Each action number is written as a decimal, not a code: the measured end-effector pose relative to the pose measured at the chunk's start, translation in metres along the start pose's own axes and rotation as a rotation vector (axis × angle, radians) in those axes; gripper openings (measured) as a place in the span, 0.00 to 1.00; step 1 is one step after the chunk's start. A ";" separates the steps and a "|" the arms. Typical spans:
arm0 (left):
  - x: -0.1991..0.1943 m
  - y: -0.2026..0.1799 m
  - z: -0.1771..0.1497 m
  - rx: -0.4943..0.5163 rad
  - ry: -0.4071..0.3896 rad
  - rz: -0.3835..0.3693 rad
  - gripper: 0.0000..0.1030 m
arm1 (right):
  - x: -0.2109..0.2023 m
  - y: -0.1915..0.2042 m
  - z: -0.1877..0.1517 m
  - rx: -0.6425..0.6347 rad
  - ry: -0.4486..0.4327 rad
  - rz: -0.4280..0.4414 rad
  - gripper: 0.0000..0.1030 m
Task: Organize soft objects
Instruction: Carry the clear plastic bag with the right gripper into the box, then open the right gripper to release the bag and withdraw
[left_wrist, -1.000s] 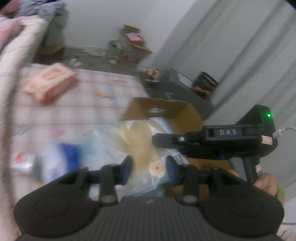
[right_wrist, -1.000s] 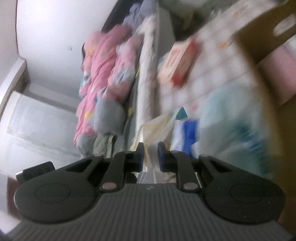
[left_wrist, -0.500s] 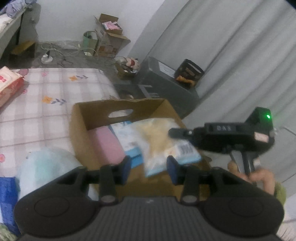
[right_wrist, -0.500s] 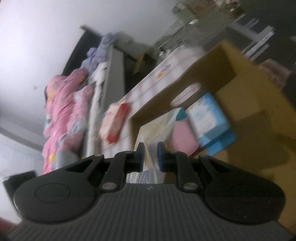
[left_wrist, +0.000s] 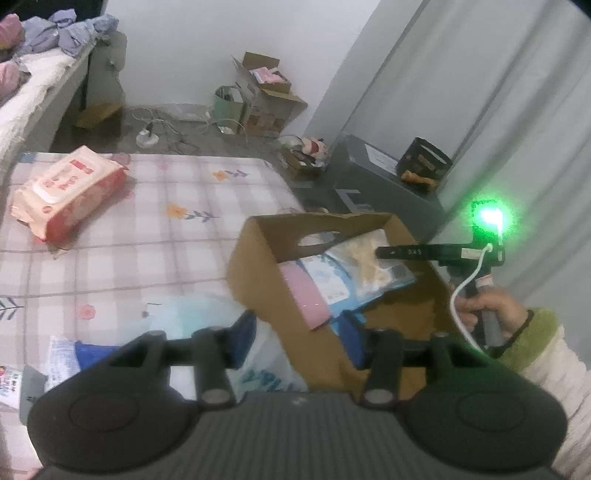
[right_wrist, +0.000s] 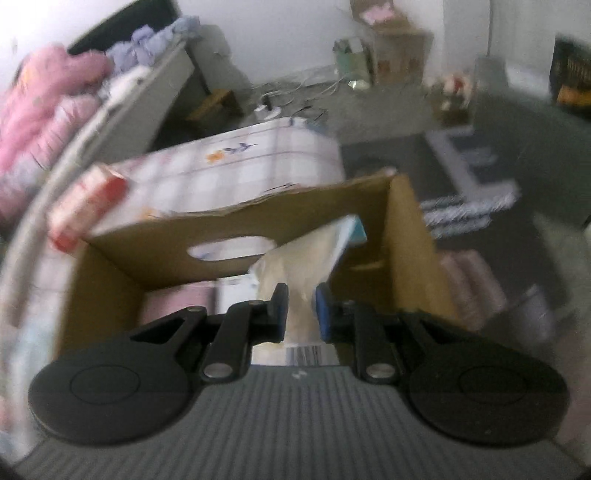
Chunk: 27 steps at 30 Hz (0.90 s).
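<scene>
A brown cardboard box (left_wrist: 255, 266) (right_wrist: 155, 240) stands at the edge of a checked mattress (left_wrist: 147, 229). Inside lie a pink pack (left_wrist: 304, 295) and a light blue pack (left_wrist: 328, 277). My right gripper (right_wrist: 300, 312) is shut on a clear bag with cream contents (right_wrist: 306, 262) (left_wrist: 364, 254) and holds it inside the box. My left gripper (left_wrist: 301, 338) is open and empty, in front of the box's near wall. A pale blue bag (left_wrist: 192, 314) lies by its left finger. A red-and-white wipes pack (left_wrist: 68, 192) lies at the far left.
A blue-and-white packet (left_wrist: 64, 356) lies at the mattress's near left. A bed with pink bedding (right_wrist: 40, 110) runs along the left. A grey case (left_wrist: 373, 177), cartons (left_wrist: 266, 99) and cables (left_wrist: 166, 125) stand on the floor beyond. Curtains (left_wrist: 498, 110) hang on the right.
My right gripper carried the clear bag from above the mattress into the box and lowered it. My left gripper drew back and swung left, so more mattress shows.
</scene>
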<state>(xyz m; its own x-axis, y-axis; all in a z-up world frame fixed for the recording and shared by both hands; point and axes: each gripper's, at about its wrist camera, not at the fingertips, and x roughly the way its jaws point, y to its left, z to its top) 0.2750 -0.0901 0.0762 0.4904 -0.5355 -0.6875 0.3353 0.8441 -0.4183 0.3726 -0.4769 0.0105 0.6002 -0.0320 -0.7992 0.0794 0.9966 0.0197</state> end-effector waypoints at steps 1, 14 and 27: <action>-0.002 0.000 -0.002 0.002 -0.003 0.001 0.49 | 0.000 0.000 0.000 -0.013 -0.004 -0.020 0.19; -0.044 0.029 -0.024 -0.014 -0.086 0.058 0.69 | -0.031 0.001 -0.003 0.104 -0.078 0.031 0.20; -0.095 0.082 -0.047 -0.119 -0.206 0.152 0.83 | 0.023 -0.002 -0.027 0.203 0.035 -0.006 0.20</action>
<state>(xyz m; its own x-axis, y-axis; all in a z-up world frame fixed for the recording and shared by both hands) 0.2178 0.0310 0.0793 0.6854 -0.3861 -0.6173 0.1547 0.9057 -0.3948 0.3652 -0.4773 -0.0243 0.5718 -0.0316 -0.8198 0.2437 0.9607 0.1329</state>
